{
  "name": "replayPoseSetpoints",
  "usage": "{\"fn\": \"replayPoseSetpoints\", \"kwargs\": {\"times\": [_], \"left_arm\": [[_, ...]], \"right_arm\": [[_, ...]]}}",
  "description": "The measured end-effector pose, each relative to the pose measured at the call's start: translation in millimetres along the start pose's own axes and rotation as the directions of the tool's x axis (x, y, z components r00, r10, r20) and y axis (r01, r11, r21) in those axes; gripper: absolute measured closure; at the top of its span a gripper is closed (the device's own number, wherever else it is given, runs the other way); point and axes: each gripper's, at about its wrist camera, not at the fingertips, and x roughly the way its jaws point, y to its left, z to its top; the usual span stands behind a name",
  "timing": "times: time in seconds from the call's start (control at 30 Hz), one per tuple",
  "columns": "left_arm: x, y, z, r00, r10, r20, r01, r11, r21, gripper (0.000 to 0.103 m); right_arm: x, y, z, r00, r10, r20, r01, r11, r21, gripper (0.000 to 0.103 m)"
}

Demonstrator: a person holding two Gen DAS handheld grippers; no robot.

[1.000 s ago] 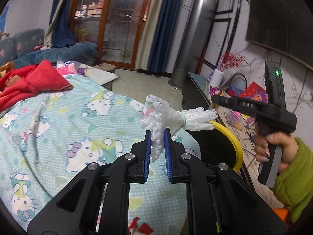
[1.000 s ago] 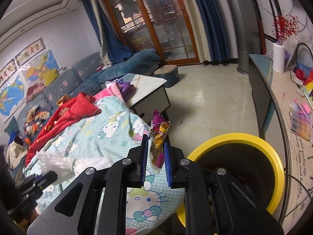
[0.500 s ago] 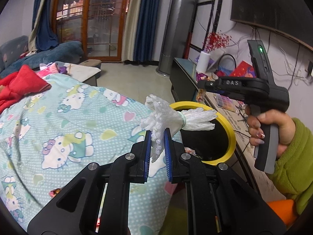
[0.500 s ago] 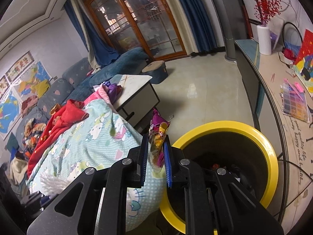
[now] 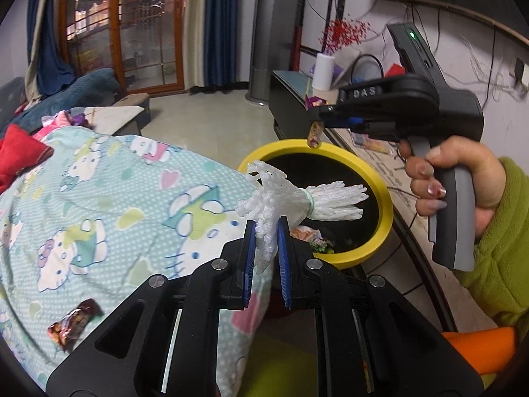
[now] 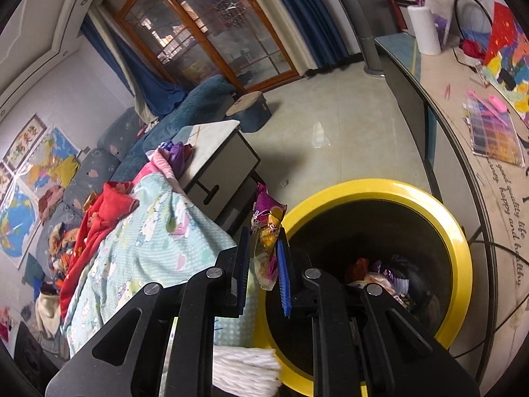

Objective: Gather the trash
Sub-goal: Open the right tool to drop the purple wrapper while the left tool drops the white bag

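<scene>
Since a second ago the yellow-rimmed bin (image 6: 459, 241) has slid from the lower right edge toward the centre of both views, and both my hands have dropped closer to it. My left gripper (image 5: 267, 248) is clamped on the frayed end of a white foam net sleeve (image 5: 297, 200), whose bundled tail juts right over the bin's mouth at frame centre. My right gripper (image 6: 263, 261) pinches a purple snack wrapper (image 6: 266, 228) just left of the rim. I judge both weigh almost nothing: the foam is springy and crushable, the wrapper is slick, crinkly film. Pinching mid-body suits each. Another wrapper (image 5: 71, 322) lies on the patterned blanket (image 5: 99, 198), lower left.
</scene>
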Motion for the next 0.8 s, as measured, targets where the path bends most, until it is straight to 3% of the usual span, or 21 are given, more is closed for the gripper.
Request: {"fn": "replayPoseSetpoints", "kwargs": {"times": [0.37, 0.43, 0.5, 0.53, 0.67, 0.8], "left_arm": [[37.7, -21.9, 3.7, 0.997, -0.009, -0.072, 0.012, 0.999, 0.043, 0.094], [39.7, -20.8, 4.5, 0.997, -0.008, -0.073, 0.011, 0.999, 0.034, 0.086], [38.9, -18.8, 4.7, 0.998, -0.003, -0.066, 0.004, 1.000, 0.022, 0.062], [37.3, -16.3, 4.6, 0.998, -0.005, -0.060, 0.006, 1.000, 0.012, 0.058], [27.5, -9.2, 5.0, 1.000, 0.000, -0.025, -0.001, 1.000, -0.026, 0.035], [12.7, -1.0, 7.1, 1.000, 0.004, 0.022, -0.002, 0.998, -0.063, 0.019]], "right_arm": [[12.1, -34.0, -2.6, 0.998, -0.022, -0.052, 0.026, 0.996, 0.090, 0.085], [13.7, -38.1, -2.4, 0.998, -0.019, -0.063, 0.025, 0.995, 0.100, 0.073], [14.8, -42.1, -2.9, 0.998, -0.018, -0.067, 0.026, 0.993, 0.117, 0.069], [15.3, -43.2, -3.3, 0.997, -0.020, -0.070, 0.028, 0.992, 0.120, 0.066], [16.0, -45.0, -5.0, 0.997, -0.033, -0.074, 0.042, 0.992, 0.122, 0.061], [12.9, -38.5, -4.8, 0.997, -0.055, -0.061, 0.061, 0.993, 0.097, 0.058]]}}
